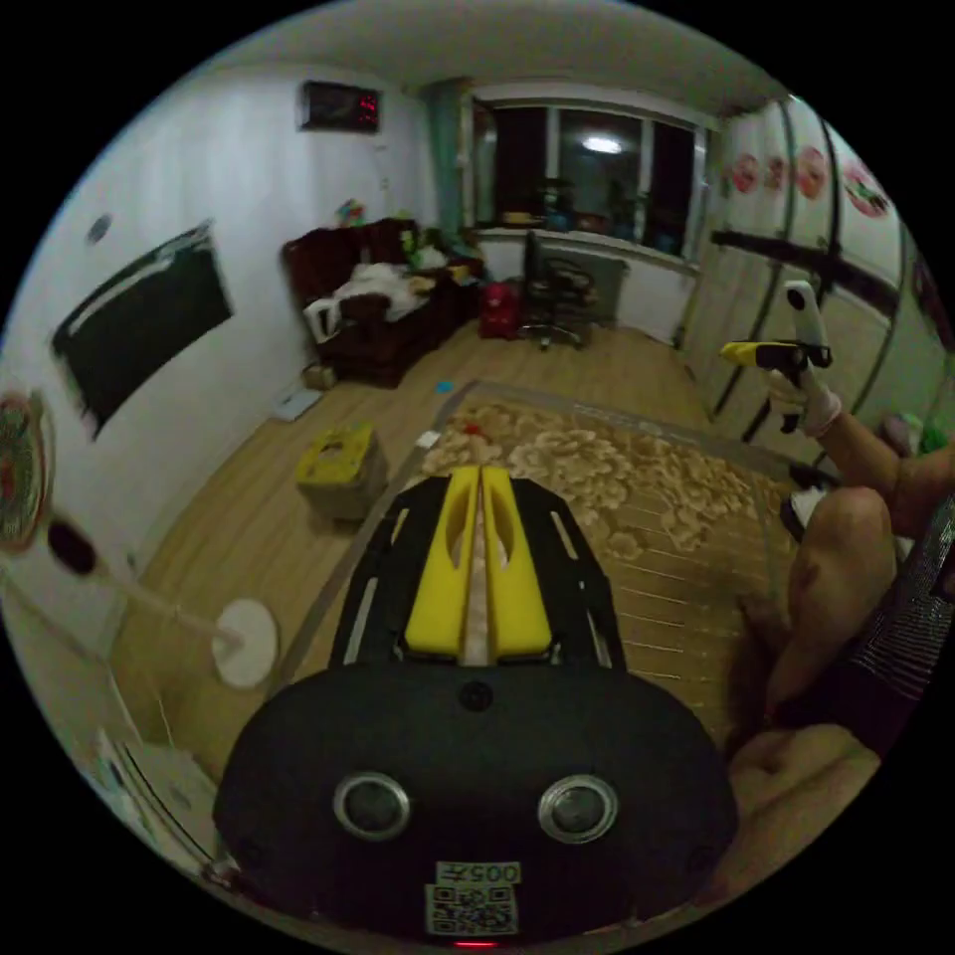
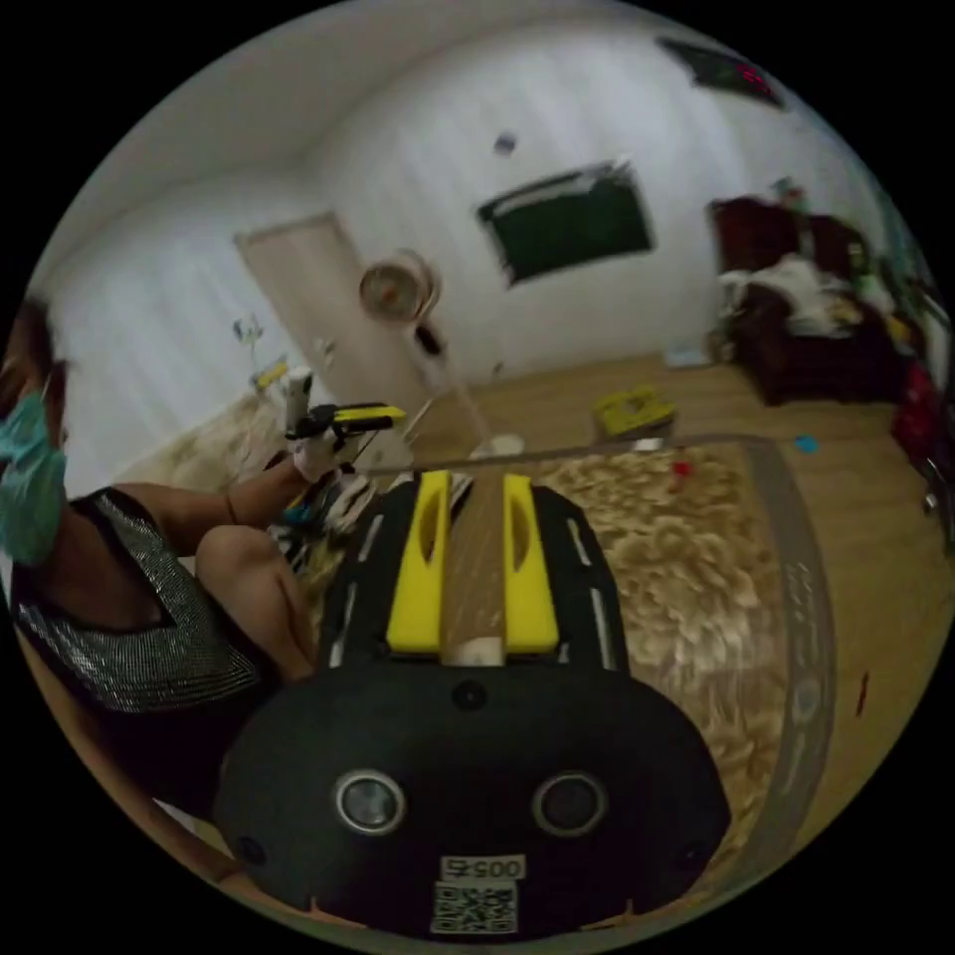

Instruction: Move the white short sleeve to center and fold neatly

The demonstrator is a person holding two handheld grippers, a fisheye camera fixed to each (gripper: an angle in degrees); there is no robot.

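My left gripper is held up over the patterned carpet, its yellow jaws pressed almost together with a thin sliver between them and no cloth in them. My right gripper also hangs above the carpet, jaws parted with a clear gap and gripping nothing. In the left gripper view I see my right gripper raised out past my knee, near the wardrobe doors; in the right gripper view my left gripper shows beyond my knee, beside the standing fan. I cannot pick out the white short sleeve on the carpet; something pale lies heaped on the dark sofa at the far wall, too small to tell what. A yellow box sits on the wooden floor just off the carpet's edge.
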